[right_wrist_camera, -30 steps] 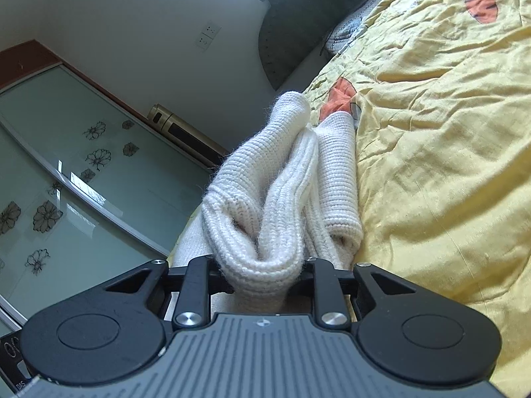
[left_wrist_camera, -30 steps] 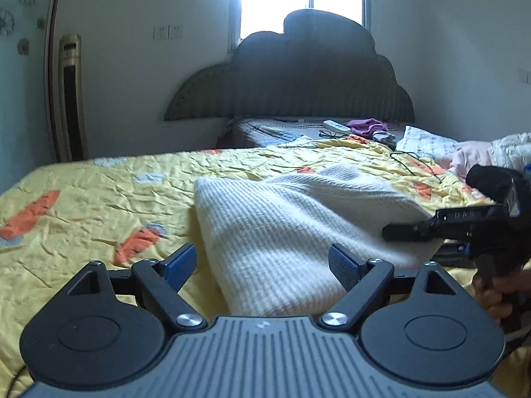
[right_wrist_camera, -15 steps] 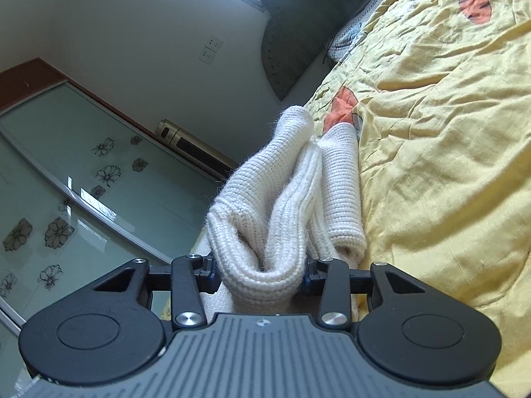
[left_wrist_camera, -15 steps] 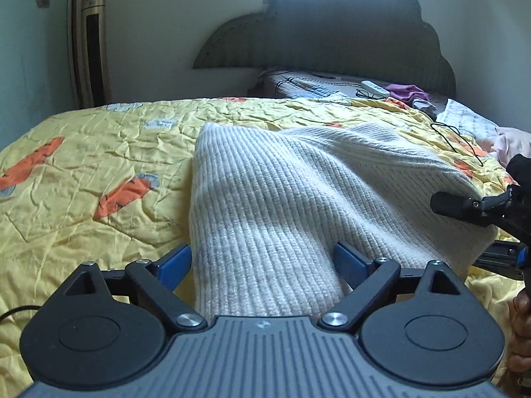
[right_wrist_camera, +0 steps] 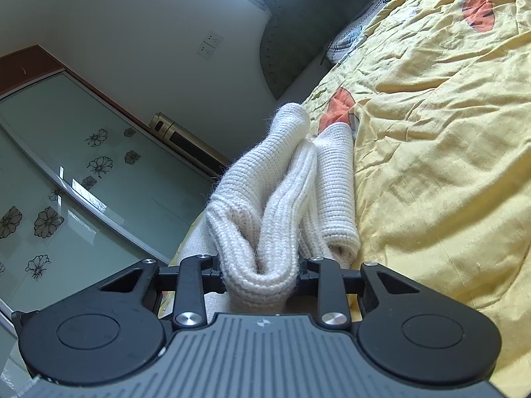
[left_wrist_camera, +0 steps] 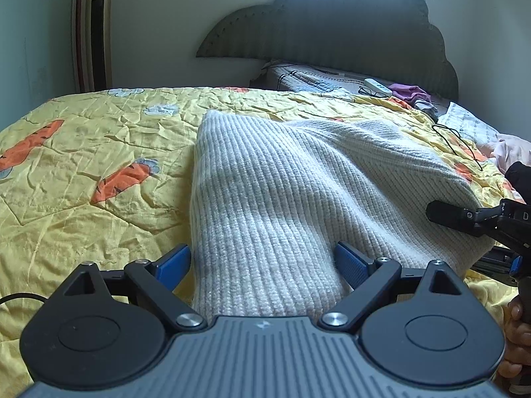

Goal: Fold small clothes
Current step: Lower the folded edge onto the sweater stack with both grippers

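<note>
A cream ribbed-knit sweater (left_wrist_camera: 298, 199) lay on the crinkled yellow quilt (left_wrist_camera: 83, 172); the left gripper (left_wrist_camera: 262, 262) straddled its hem, spread wide, while the right gripper (right_wrist_camera: 262, 275), jaws closing, pinched bunched folds

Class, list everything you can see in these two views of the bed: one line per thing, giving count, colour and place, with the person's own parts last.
knit garment: one, cream white, lying on the quilt, one edge bunched in the right tongs
quilt: one, yellow with orange patches, covering the bed
headboard: one, dark grey, against the far wall
tower fan: one, gold and black, by the far wall
remote: one, white, near the headboard
purple cloth: one, beside the remote
black cable: one, on the quilt at right
left tongs: blue pads, open, astride the garment's near edge
right tongs: black, closing on the bunched knit
hand: one, holding the right tongs' handle
</note>
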Motion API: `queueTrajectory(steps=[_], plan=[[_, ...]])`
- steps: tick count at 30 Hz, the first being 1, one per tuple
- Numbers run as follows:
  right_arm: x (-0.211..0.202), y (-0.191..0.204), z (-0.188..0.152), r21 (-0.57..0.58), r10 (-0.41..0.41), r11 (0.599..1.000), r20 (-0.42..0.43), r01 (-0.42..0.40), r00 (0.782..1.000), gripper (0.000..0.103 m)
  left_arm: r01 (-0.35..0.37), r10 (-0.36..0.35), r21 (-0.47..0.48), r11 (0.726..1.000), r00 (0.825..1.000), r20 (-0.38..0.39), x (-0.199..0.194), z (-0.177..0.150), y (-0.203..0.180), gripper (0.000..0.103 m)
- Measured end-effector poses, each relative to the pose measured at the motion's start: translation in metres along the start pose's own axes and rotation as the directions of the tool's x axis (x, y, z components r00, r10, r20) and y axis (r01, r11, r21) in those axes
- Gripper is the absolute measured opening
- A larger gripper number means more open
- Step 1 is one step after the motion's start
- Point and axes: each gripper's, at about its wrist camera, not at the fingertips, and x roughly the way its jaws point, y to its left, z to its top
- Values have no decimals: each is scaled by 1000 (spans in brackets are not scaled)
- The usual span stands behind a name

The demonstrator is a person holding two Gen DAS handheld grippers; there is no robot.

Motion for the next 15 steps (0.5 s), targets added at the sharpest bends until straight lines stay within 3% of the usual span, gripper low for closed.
queueTrajectory(steps=[5,9,13,14,15], plan=[[0,0,-1,4,-4,1000,-4,4,1000,37,9,-9,-19,1000,1000,-9,4,1,6,99],[-2,1,1,22,1,1000,4,-1,1000,46,54,-54,-38,998,998,-10,1,4,14,99],[-15,31,-1,-114,-39,992,63,46,997,85,110,-106,-93,990,993,45,-7,13,34,99],[-19,43,-2,-182,-81,978,97,98,992,97,138,-133,-122,983,990,47,-6,16,41,99],[-20,53,-3,-251,-129,955,129,158,983,101,173,-169,-157,972,985,41,-3,20,48,99]])
